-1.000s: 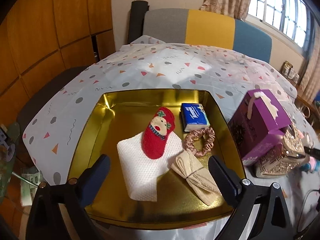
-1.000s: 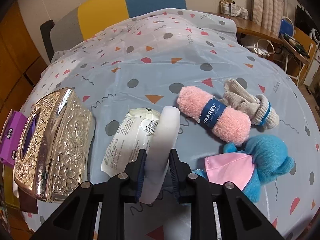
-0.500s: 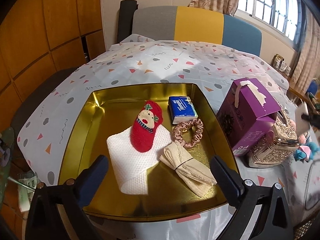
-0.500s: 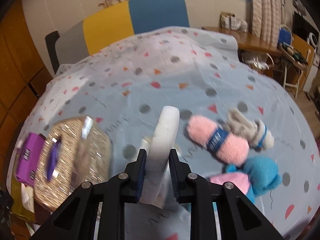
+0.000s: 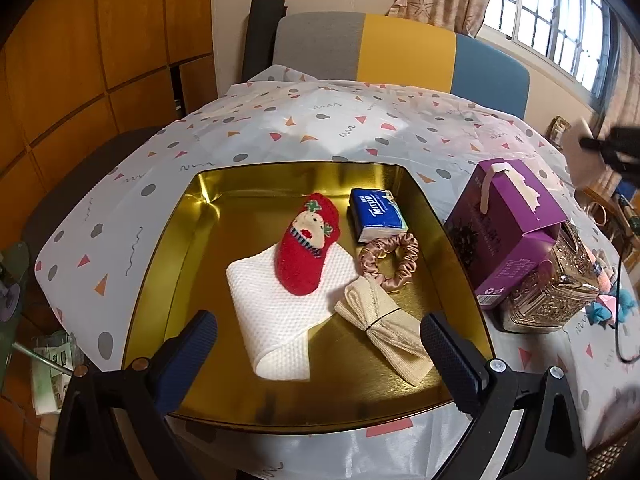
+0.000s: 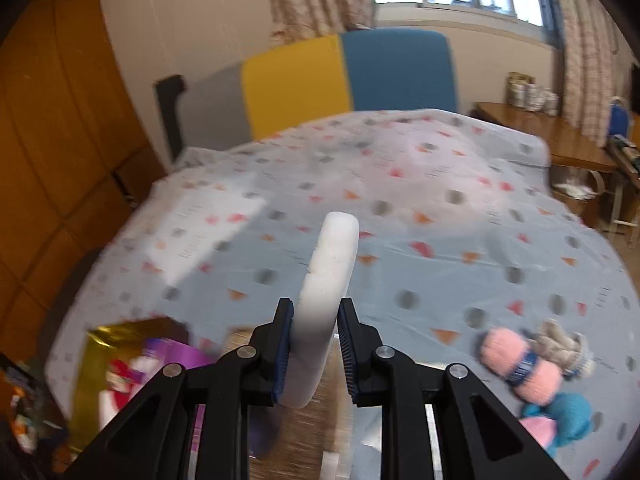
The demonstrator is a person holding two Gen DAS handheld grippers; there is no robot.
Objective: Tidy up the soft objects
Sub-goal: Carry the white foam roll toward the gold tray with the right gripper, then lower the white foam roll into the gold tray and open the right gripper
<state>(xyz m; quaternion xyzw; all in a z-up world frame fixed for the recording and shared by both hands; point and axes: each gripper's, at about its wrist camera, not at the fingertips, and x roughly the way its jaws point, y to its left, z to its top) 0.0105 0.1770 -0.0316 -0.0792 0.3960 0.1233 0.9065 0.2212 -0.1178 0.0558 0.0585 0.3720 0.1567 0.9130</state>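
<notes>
A gold tray (image 5: 172,272) on the patterned tablecloth holds a white cloth (image 5: 272,312), a red sock (image 5: 308,244), a blue tissue pack (image 5: 376,214), a pink scrunchie (image 5: 390,260) and a beige bundle (image 5: 384,328). My left gripper (image 5: 318,358) is open and empty over the tray's near edge. My right gripper (image 6: 314,352) is shut on a white sponge (image 6: 326,288), held high above the table. A pink towel roll (image 6: 518,364), a beige sock (image 6: 560,344) and a blue plush (image 6: 560,420) lie at the lower right. The tray (image 6: 92,364) shows blurred at lower left.
A purple box (image 5: 508,224) and an ornate gold tissue box (image 5: 556,292) stand right of the tray. The right gripper appears blurred at far right in the left wrist view (image 5: 612,148). A grey, yellow and blue chair back (image 5: 400,48) stands behind the table.
My right gripper has lifted the white sponge off the table and swung left toward the tray. My left gripper has pulled back a little, still open.
</notes>
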